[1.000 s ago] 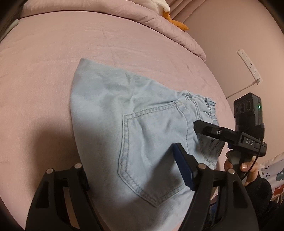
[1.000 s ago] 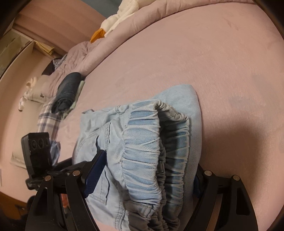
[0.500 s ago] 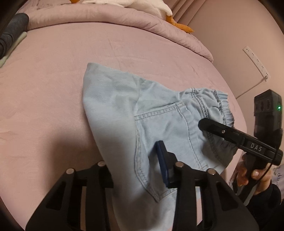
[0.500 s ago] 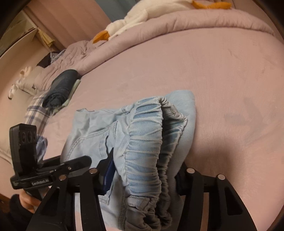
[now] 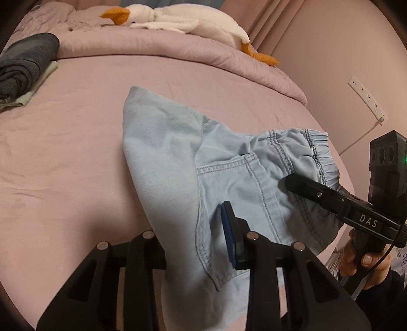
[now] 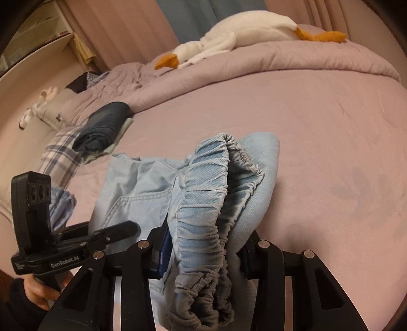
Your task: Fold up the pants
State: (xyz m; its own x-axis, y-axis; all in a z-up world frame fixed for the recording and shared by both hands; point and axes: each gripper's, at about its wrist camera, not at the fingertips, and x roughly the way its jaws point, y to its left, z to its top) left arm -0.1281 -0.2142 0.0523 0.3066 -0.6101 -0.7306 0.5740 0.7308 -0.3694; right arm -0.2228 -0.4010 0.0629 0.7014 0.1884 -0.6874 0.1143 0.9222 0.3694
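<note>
Light-blue denim pants [image 5: 193, 163], folded into a compact bundle, lying low and centre in both wrist views on the pink bed [image 5: 76, 142], one rounded folded edge reaching toward upper centre of the left frame.

Left gripper [image 5: 195, 244] closed on the near edge of the pants beside the back pocket [image 5: 229, 193]: blue pad pressed to the cloth, denim running down between the fingers. A second ago standing wide, with the fabric merely lying across the gap; narrowed half a second ago; now clamped.

Right gripper [image 6: 203, 252] clamped on the bunched elastic waistband [image 6: 211, 193], thick gathered layers filling the gap at bottom centre of the right frame. Same hold as a second ago, only narrower, waistband lifted a little higher off the bed.

Both views tilted upward over the last second: plush goose [image 5: 178, 23] and rolled dark garment [image 5: 23, 61] now showing along the top and upper left of the left frame, barely visible before.

Reading for the task: bundle now pinched at two ends, apparently ready for lifting or a last fold. Main risk: thick waistband layers slipping out unevenly and loosening the fold.
</note>
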